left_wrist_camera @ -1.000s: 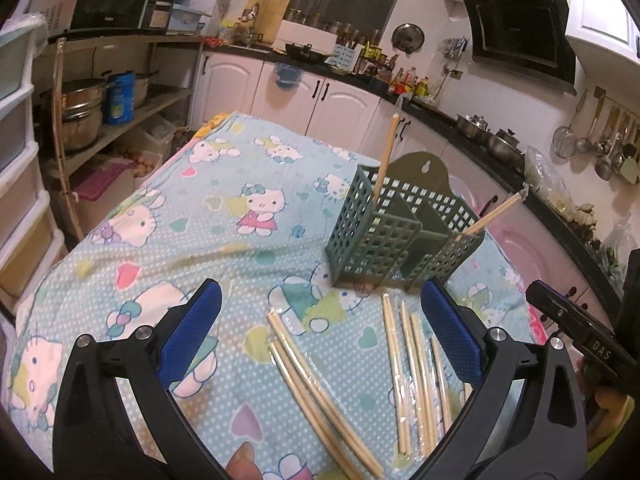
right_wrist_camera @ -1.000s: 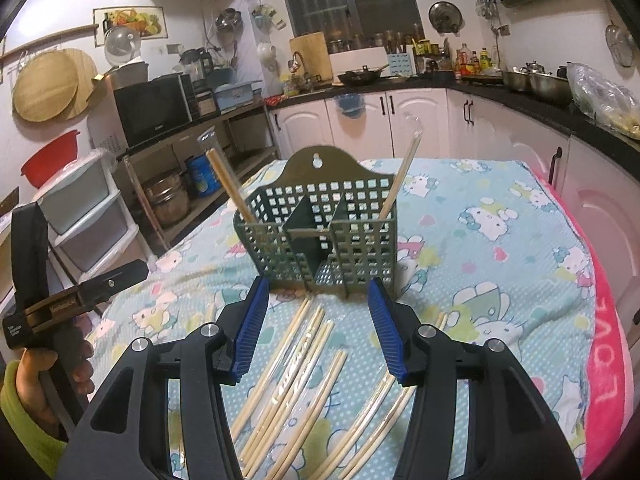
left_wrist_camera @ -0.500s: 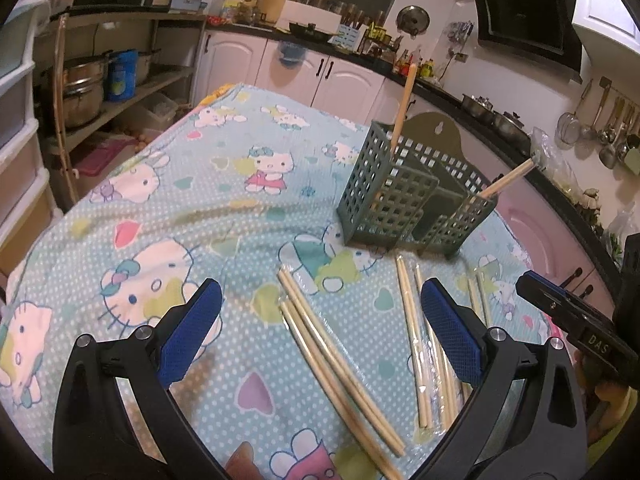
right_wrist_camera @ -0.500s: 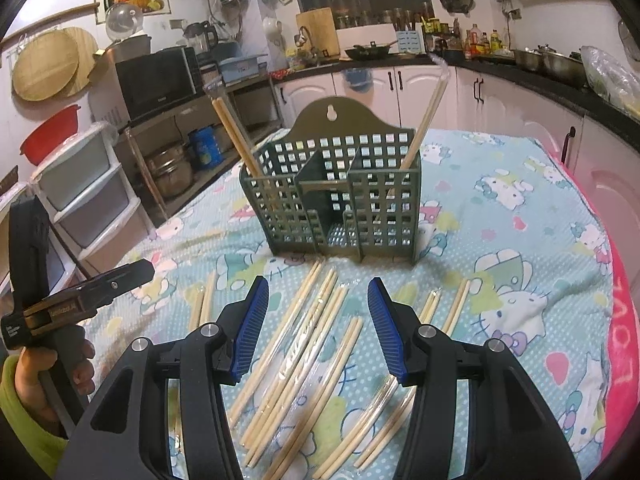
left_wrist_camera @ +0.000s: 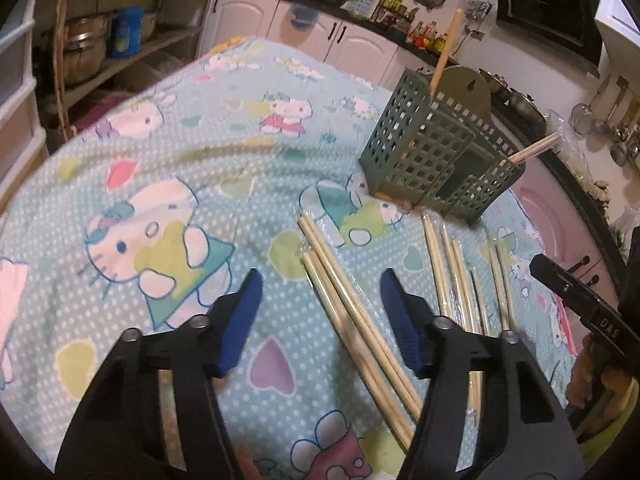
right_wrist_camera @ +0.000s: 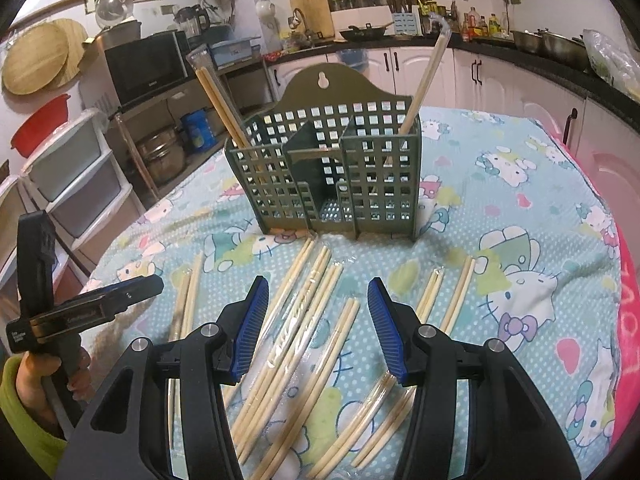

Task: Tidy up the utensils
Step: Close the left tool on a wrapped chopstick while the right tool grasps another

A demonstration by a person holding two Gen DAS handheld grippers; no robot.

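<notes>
A dark green perforated utensil holder (right_wrist_camera: 332, 172) stands on the cartoon-print tablecloth; it also shows in the left wrist view (left_wrist_camera: 436, 156). A wrapped pair of chopsticks (right_wrist_camera: 220, 100) leans in its left compartment and a single stick (right_wrist_camera: 424, 84) in its right. Several wrapped chopstick pairs (right_wrist_camera: 304, 320) lie loose in front of it. My left gripper (left_wrist_camera: 320, 312) is open, low over the cloth, with a chopstick pair (left_wrist_camera: 348, 304) between its fingers. My right gripper (right_wrist_camera: 316, 320) is open above the loose chopsticks.
The tablecloth (left_wrist_camera: 160, 184) covers the whole table. White cabinets and a dark counter with pots (right_wrist_camera: 548, 46) run behind. Plastic drawers (right_wrist_camera: 72, 176) and a shelf with pots stand at the left. The table's pink edge (right_wrist_camera: 628, 320) is at the right.
My left gripper has dropped lower and moved right toward the chopsticks, and its fingers stand narrower. My right gripper has moved slightly closer to the holder.
</notes>
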